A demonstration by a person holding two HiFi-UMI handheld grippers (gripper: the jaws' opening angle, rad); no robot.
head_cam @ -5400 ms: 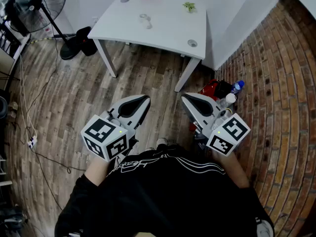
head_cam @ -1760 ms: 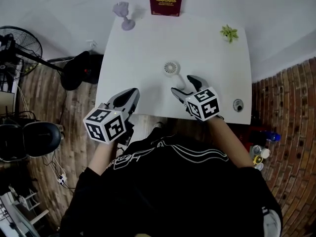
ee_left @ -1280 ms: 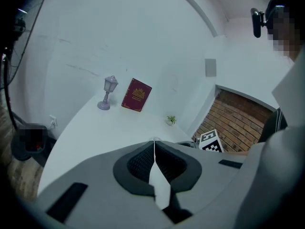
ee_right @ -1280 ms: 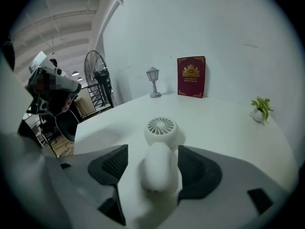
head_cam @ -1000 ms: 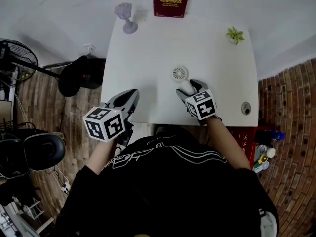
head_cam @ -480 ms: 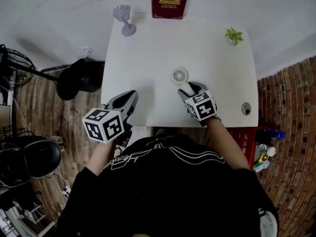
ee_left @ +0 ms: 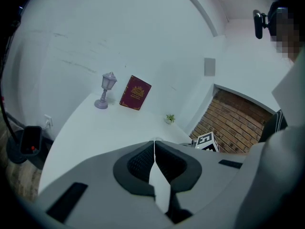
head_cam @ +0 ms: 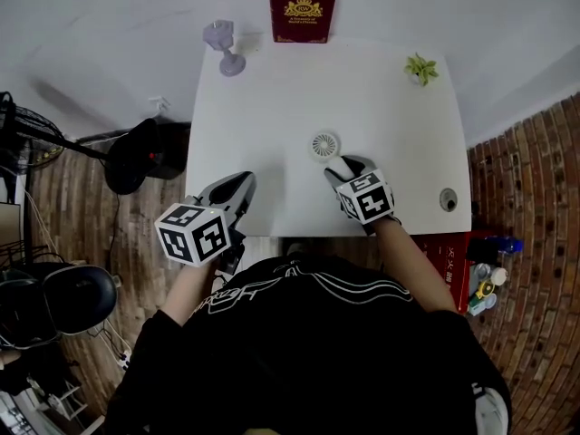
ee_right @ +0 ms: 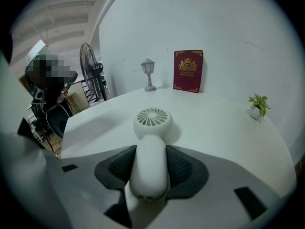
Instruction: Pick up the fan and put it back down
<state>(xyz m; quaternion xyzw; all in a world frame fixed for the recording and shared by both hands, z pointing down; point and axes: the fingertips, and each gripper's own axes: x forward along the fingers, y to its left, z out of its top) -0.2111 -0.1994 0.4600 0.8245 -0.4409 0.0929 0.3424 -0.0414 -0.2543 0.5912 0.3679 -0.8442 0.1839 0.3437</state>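
A small white hand-held fan (head_cam: pixel 324 145) lies flat on the white table (head_cam: pixel 272 107), its round grille up and its handle pointing toward me. My right gripper (head_cam: pixel 343 163) is around that handle. In the right gripper view the fan (ee_right: pixel 152 123) has its handle between the two dark pads, which press on both sides; the jaws of my right gripper (ee_right: pixel 151 152) have just been closing on it. My left gripper (head_cam: pixel 240 181) hovers at the table's near edge, left of the fan. In its own view the left gripper (ee_left: pixel 154 144) is shut with nothing in it.
At the table's far edge stand a red book (head_cam: pixel 302 11) and a small grey lamp (head_cam: pixel 222 45); a little potted plant (head_cam: pixel 420 67) sits at the far right. A cable hole (head_cam: pixel 448 200) is near the right corner. A floor fan's black base (head_cam: pixel 136 157) lies left of the table.
The right gripper's jaws have narrowed around the fan's handle, which earlier lay between wider-spread fingers. The left gripper has stayed where it was.
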